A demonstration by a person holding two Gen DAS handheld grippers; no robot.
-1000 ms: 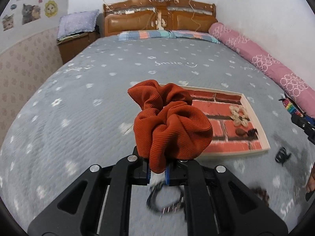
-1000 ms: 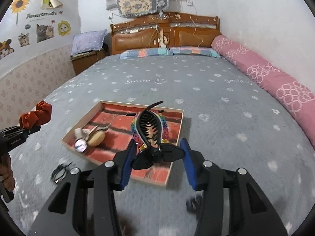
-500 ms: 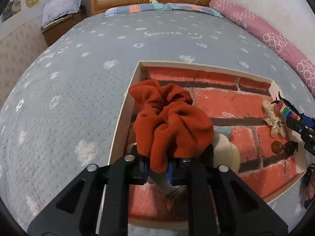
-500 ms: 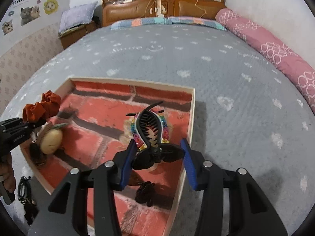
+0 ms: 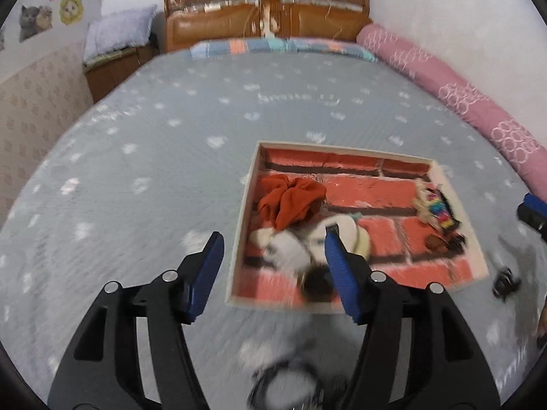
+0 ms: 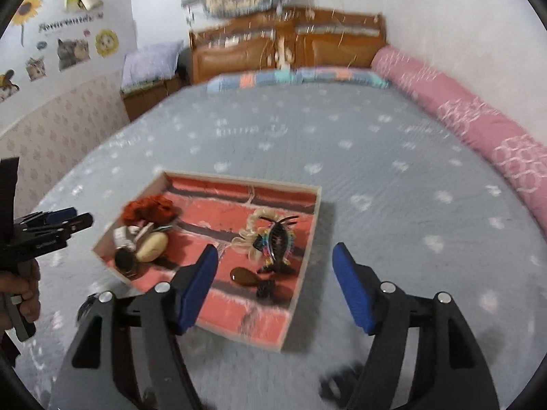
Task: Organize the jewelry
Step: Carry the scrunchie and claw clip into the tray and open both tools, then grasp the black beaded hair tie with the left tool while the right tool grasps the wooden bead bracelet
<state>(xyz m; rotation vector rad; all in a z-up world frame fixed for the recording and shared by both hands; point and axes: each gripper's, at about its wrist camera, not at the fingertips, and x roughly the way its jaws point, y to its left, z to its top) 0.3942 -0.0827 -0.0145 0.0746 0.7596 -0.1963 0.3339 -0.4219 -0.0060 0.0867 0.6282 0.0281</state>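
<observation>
A shallow tray [image 5: 241, 225] [image 6: 309, 235] with a red brick pattern lies on the grey bedspread. The rust-orange scrunchie [image 5: 290, 200] [image 6: 148, 209] rests in its far left corner, free of any grip. A black claw clip with rainbow beads [image 6: 277, 242] [image 5: 439, 212] lies on a cream scrunchie at the tray's right side. My left gripper [image 5: 271, 256] hovers over the tray's near left edge, jaws opening, nothing between them. My right gripper [image 6: 275, 266] hangs above the tray's near right corner, jaws also opening and empty.
In the tray also lie a cream pouch [image 6: 152, 247], a round dark compact [image 6: 124, 261], a brown oval clip [image 6: 244, 276] and a small black clip [image 6: 266, 288]. Black hair ties [image 5: 290, 382] and a black clip [image 5: 506, 282] lie on the bedspread. A pink bolster [image 5: 461, 102] lines the right.
Both grippers carried their items over the tray, let them go and drew back. The orange scrunchie and the claw clip now lie in the tray. Both jaws stand wider.
</observation>
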